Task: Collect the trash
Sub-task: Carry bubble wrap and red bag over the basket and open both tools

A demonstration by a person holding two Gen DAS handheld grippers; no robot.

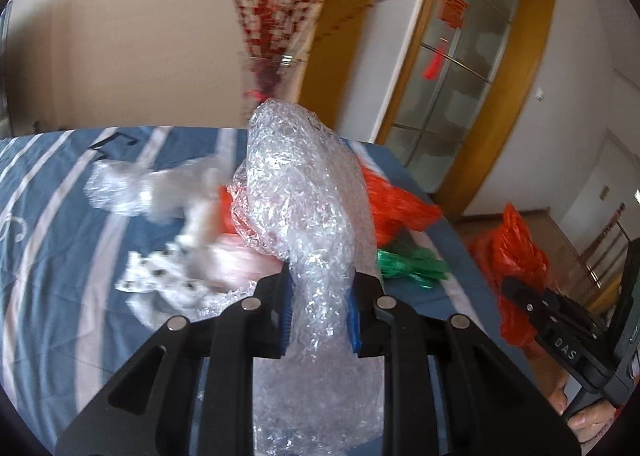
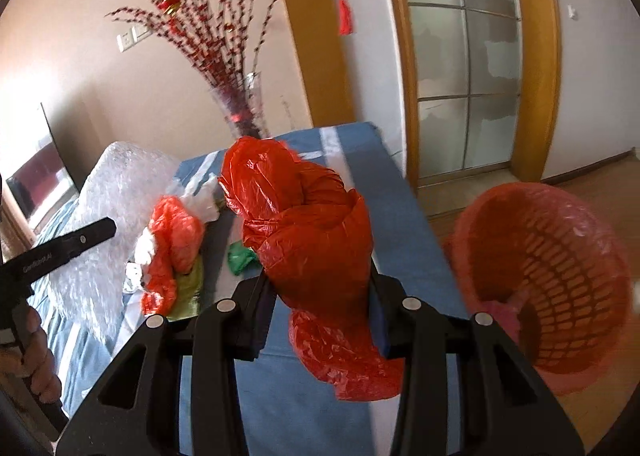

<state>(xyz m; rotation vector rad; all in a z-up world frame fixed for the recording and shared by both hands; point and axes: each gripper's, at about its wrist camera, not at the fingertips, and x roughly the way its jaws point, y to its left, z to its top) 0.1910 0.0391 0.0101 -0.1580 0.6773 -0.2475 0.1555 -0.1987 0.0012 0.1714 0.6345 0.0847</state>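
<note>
The left gripper (image 1: pixel 322 296) pinches a long wad of clear bubble wrap (image 1: pixel 304 196) between its blue pads, the jaws pressed in on the crumpled film. The wrap is glossy and full of small bubbles, squeezed narrow where the pads bite it and swelling into a thick, upright roll above them, with a looser tail hanging down below the jaws. The right gripper (image 2: pixel 320 306) is closed on a red plastic bag (image 2: pixel 304 216), its jaws held fairly wide by the bulk of the bag. The bag is thin, shiny and heavily creased, bunched into a lump that stands up above the fingers while a ragged flap droops beneath them. Both pieces are held up over a bed covered in a blue striped sheet (image 1: pixel 52 224). More trash lies on the sheet: white crumpled wrappers (image 1: pixel 160 192), blurred in the left wrist view, a second orange-red bag (image 2: pixel 174 232) and a small green scrap (image 2: pixel 240 256). To the right of the bed, beyond the red bag, a red slatted basket (image 2: pixel 552 276) lined with thin pink film is visible, its opening turned toward the right wrist camera. A vase of red berry branches (image 2: pixel 236 104) stands past the far end of the bed.
</note>
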